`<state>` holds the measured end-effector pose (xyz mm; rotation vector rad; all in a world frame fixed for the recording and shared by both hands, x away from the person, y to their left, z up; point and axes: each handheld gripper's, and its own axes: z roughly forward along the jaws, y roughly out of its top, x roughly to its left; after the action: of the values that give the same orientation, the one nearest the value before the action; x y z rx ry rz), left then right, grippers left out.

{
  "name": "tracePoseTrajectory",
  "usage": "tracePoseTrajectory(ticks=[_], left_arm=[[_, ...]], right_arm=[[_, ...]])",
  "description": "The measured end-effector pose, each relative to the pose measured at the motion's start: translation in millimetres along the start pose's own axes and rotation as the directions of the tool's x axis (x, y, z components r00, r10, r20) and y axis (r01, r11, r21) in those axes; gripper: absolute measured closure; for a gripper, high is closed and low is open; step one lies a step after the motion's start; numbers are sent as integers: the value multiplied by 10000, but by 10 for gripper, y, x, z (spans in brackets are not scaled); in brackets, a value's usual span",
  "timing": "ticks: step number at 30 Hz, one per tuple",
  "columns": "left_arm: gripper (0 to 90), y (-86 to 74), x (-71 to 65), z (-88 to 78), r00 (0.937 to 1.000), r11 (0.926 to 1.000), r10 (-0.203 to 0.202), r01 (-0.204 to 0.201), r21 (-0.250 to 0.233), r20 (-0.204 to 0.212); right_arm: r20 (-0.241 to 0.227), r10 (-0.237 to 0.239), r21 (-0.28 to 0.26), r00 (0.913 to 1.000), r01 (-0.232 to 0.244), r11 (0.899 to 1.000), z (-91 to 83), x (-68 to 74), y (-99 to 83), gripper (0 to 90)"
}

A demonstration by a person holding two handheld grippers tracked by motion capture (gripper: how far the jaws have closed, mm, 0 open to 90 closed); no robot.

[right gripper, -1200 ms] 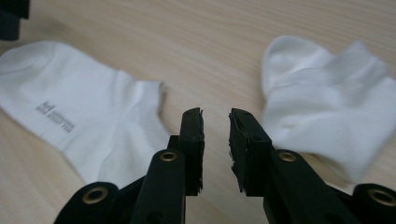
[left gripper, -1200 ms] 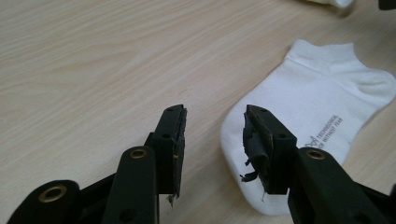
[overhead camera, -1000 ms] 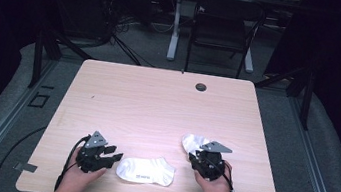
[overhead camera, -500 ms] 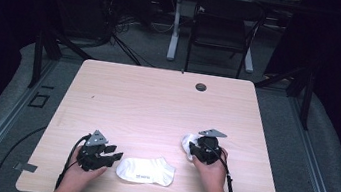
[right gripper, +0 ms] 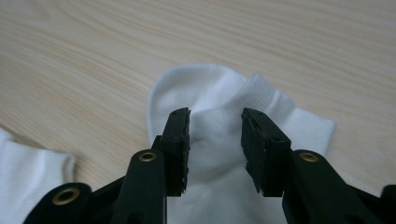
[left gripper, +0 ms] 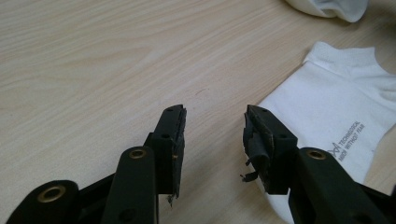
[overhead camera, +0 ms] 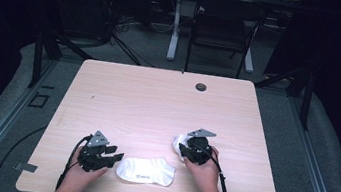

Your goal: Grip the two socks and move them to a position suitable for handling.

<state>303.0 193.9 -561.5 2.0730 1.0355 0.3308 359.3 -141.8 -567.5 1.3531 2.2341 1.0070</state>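
Pale wooden table (overhead camera: 156,109) holds two white socks: the right gripper (right gripper: 215,135), jaws just closing, straddles the bunched sock (right gripper: 219,116) ready to pinch (left gripper (left gripper: 212,135) spread, idle beside the flat sock (left gripper: 336,112)).

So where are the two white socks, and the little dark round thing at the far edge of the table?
Flat sock (overhead camera: 145,170), high view, middle of its body.
Bunched sock (right gripper: 219,100), right gripper view, its top fold beyond the tongs.
Dark round thing (overhead camera: 201,86), high view, its centre.
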Motion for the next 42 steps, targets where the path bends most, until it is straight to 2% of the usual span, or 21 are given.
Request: tracePoseTrajectory(ticks=[2,5,10,12,15,18,23,25,26,29,32,36,42], left_arm=[[581,0,2,0,10000,10000,10,-10,4,-1],[581,0,5,-1,10000,10000,13,-13,-3,-4],[581,-1,6,-2,10000,10000,21,-21,0,-14],[581,-2,2,3,10000,10000,-5,5,-6,-12],[581,-2,-1,5,10000,10000,-10,10,-10,-7],[581,-2,-2,5,10000,10000,-44,44,-27,11],[578,11,-12,6,10000,10000,7,-6,-83,46],[577,19,-20,7,10000,10000,-40,41,-88,64],[576,20,-24,10,10000,9999,-76,77,-98,51],[576,27,-30,19,10000,9999,-45,45,-104,60],[576,34,-45,34,9999,10000,-31,32,-84,96],[576,37,-61,48,9999,10000,-24,25,-55,125],[576,84,-80,62,9998,10000,68,-66,-64,203]], right_arm=[[-117,-2,-178,9999,0,9998,-48,45,24,615],[-256,-67,-170,9996,63,9998,-80,91,28,593],[121,-849,409,9963,843,9956,-43,191,-46,587],[306,-1173,760,9926,1147,9905,-10,199,-80,635],[322,-1334,713,9905,1309,9888,-14,197,-98,773],[163,-1324,690,9911,1310,9890,-25,196,-98,848],[-352,-1382,692,9898,1403,9877,-39,218,-91,818],[-357,-1501,741,9880,1524,9855,-53,223,-84,794],[-443,-1393,647,9893,1419,9878,-62,223,-85,771],[-384,-1428,768,9890,1454,9864,-102,200,-78,770],[-351,-1280,811,9912,1305,9881,-127,174,-87,855],[-466,-839,780,9954,873,9931,-130,134,-104,891],[-708,-881,586,9936,923,9940,-173,138,-72,898]])
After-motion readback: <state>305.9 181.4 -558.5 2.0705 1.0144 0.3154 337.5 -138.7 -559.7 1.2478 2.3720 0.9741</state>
